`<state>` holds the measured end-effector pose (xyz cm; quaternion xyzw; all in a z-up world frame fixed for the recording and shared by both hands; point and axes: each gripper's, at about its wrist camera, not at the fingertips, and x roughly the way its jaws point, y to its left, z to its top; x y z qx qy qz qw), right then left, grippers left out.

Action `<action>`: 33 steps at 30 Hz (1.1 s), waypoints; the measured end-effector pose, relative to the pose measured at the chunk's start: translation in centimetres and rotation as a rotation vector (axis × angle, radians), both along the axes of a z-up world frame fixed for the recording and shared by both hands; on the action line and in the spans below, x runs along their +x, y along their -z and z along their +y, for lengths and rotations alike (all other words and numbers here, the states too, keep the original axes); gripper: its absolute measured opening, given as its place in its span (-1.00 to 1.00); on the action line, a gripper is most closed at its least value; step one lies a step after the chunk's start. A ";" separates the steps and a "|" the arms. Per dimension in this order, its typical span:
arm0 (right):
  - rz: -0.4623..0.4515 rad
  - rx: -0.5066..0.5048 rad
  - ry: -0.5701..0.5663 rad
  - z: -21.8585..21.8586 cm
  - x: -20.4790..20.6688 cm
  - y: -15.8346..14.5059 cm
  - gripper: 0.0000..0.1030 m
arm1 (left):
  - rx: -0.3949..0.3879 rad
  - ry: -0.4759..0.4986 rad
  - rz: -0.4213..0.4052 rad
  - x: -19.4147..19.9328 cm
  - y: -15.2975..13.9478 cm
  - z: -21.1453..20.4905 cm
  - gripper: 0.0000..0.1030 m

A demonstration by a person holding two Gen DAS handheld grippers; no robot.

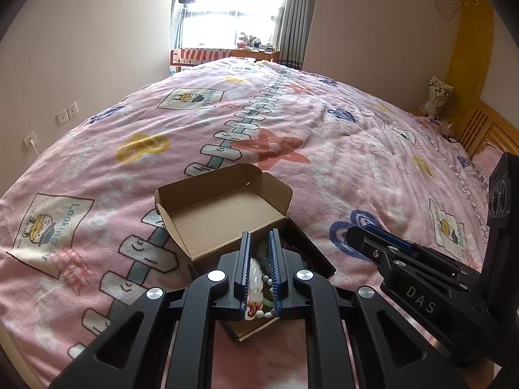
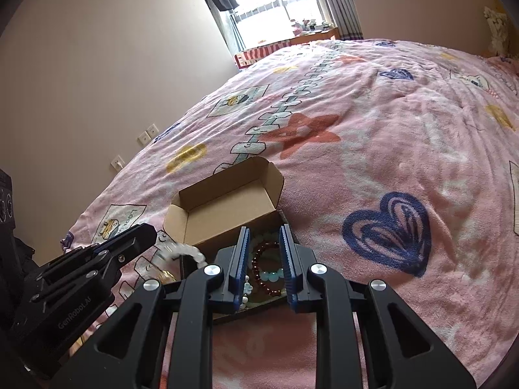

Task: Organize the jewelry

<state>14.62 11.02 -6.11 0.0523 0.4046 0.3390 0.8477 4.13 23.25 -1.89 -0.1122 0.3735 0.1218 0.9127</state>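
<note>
An open cardboard box (image 1: 211, 214) lies on the pink bedspread, lid flap folded back. It also shows in the right wrist view (image 2: 223, 207). Inside lie a dark red bead bracelet (image 2: 259, 259) and pale green beads (image 2: 272, 275). My left gripper (image 1: 261, 269) is shut on a white beaded bracelet (image 1: 254, 278) with a red-and-white charm, held over the box's near edge; from the right wrist view the bracelet (image 2: 185, 251) hangs from the left gripper (image 2: 139, 236). My right gripper (image 2: 264, 259) is open and empty, hovering over the box; it shows in the left wrist view (image 1: 366, 238).
The pink patterned bedspread (image 1: 324, 149) covers the whole bed. A wall with sockets (image 1: 66, 113) runs along the left. A wooden headboard (image 1: 480, 129) is at the right, a window (image 1: 233, 9) and low cabinet at the far end.
</note>
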 end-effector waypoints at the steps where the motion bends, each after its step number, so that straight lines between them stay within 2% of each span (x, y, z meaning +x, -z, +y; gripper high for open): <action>1: 0.001 0.002 0.003 -0.2 0.1 0.0 -0.58 | -0.002 -0.002 -0.001 0.0 -0.1 0.0 -0.04; 2: 0.002 0.005 0.008 -0.5 0.2 -0.1 -0.58 | 0.000 -0.009 -0.012 -0.2 -0.2 0.1 0.19; 3: 0.003 0.008 0.012 -0.8 0.3 -0.1 -0.58 | 0.009 -0.020 -0.029 -0.4 -0.4 0.1 0.33; 5: 0.004 0.014 0.020 -1.3 0.4 -0.3 -0.58 | 0.037 -0.041 -0.041 -0.7 -0.9 0.2 0.33; 9: 0.002 0.009 0.011 -2.3 0.6 -0.8 -0.53 | 0.036 -0.050 -0.040 -1.0 -1.3 0.3 0.37; 12: -0.033 -0.017 0.005 -2.8 0.5 -1.7 -0.19 | 0.050 -0.067 -0.035 -1.3 -1.8 0.2 0.50; 16: -0.062 -0.038 -0.010 -3.7 0.3 -3.0 0.65 | 0.085 -0.088 -0.048 -2.1 -2.7 0.0 0.72; 19: -0.080 -0.057 -0.021 -4.3 0.0 -3.7 0.84 | 0.133 -0.101 -0.060 -2.7 -3.4 -0.4 0.85; 27: -0.116 -0.110 -0.034 -5.1 -0.7 -5.0 0.87 | 0.204 -0.088 -0.021 -3.3 -3.5 -1.5 0.88; 33: -0.151 -0.172 -0.057 -5.3 -1.9 -5.5 0.87 | 0.145 -0.083 -0.009 -3.9 -3.7 -1.5 0.88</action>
